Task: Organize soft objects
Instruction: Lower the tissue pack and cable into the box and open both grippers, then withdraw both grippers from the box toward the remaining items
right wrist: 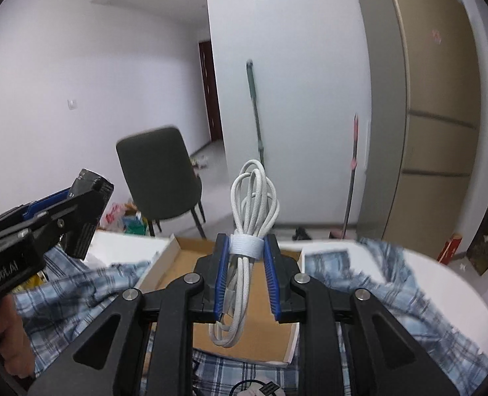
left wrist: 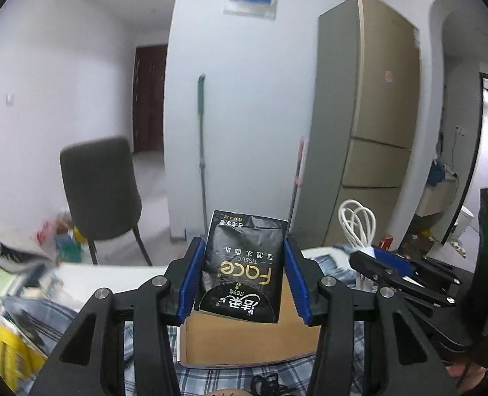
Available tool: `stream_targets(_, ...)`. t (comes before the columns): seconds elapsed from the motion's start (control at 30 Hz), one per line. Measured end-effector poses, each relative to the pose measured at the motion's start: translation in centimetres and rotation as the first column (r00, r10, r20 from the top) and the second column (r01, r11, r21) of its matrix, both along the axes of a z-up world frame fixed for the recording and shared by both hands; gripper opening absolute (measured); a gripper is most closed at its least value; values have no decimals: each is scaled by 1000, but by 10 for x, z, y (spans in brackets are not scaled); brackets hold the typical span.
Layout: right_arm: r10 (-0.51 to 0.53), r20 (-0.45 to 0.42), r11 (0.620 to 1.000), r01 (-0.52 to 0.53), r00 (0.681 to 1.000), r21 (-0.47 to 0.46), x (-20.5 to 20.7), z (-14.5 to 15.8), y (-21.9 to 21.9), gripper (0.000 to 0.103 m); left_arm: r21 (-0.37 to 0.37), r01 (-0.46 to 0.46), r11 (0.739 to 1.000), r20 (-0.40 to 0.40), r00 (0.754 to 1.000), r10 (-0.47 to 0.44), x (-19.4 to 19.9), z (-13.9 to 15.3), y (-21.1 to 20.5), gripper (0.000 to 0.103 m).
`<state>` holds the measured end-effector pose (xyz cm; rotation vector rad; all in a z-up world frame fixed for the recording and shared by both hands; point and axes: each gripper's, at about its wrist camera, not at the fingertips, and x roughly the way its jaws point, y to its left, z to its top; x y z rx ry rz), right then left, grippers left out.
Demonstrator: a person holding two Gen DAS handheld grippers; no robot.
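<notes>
My left gripper (left wrist: 242, 257) is shut on a black tissue pack (left wrist: 244, 264) with gold lettering, held upright above an open cardboard box (left wrist: 244, 346). In the right wrist view my right gripper (right wrist: 246, 254) is shut on a coiled white cable (right wrist: 250, 217) bound by a white strap, over the same box (right wrist: 260, 340). The cable loops stick up past the fingertips and hang below them. The right gripper with the cable (left wrist: 356, 224) also shows at the right of the left wrist view; the left gripper (right wrist: 79, 211) appears at the left of the right wrist view.
A blue plaid cloth (right wrist: 79, 290) lies around the box on a white table (right wrist: 441, 283). Cluttered items (left wrist: 16, 297) sit blurred at the table's left. Beyond stand a dark chair (left wrist: 100, 191), a mop handle (left wrist: 201, 151), a tall fridge (left wrist: 372, 115) and a hand (right wrist: 13, 336).
</notes>
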<state>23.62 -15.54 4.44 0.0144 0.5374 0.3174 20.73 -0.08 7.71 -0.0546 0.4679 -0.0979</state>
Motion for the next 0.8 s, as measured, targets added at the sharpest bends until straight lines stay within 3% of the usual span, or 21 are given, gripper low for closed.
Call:
stream_targets(0.1, 13, -56, 1000, -13, 998, -3, 12, -24, 5, 20, 47, 4, 999, -51, 999, -2, 22, -21, -1, 51)
stream_targets(0.23, 26, -131, 999, -29, 991, -19, 26, -52, 7, 20, 51, 23, 998, -127, 992, -17, 44, -48, 0, 51)
stream_targets(0.5, 6, -178, 998, -17, 984, -61, 45, -82, 3, 20, 65, 8, 998, -183, 983, 4, 58, -71, 1, 51)
stream_targets(0.57, 2, -191, 997, -16, 982, -72, 48, -86, 2, 20, 69, 1, 998, -188, 982, 12, 60, -74, 2, 63)
stream_targets(0.6, 2, -197, 997, -16, 980, -72, 49, -88, 1, 21, 66, -10, 998, -187, 982, 22, 56, -76, 2, 84)
stream_targets(0.63, 5, -204, 997, -20, 979, -70, 50, -89, 1, 22, 66, -22, 998, -181, 983, 34, 56, -75, 2, 93)
stream_targets(0.7, 6, -220, 998, -20, 975, -64, 51, -91, 0, 22, 58, -47, 997, -154, 986, 56, 51, -71, 4, 93)
stream_targets(0.77, 5, -226, 998, -19, 974, -59, 52, -90, -1, 30, 43, -41, 998, -161, 986, 47, 51, -68, 6, 93)
stream_targets(0.8, 4, -223, 998, -16, 975, -55, 51, -89, -2, 47, 32, -41, 999, -158, 986, 46, 49, -67, 7, 93)
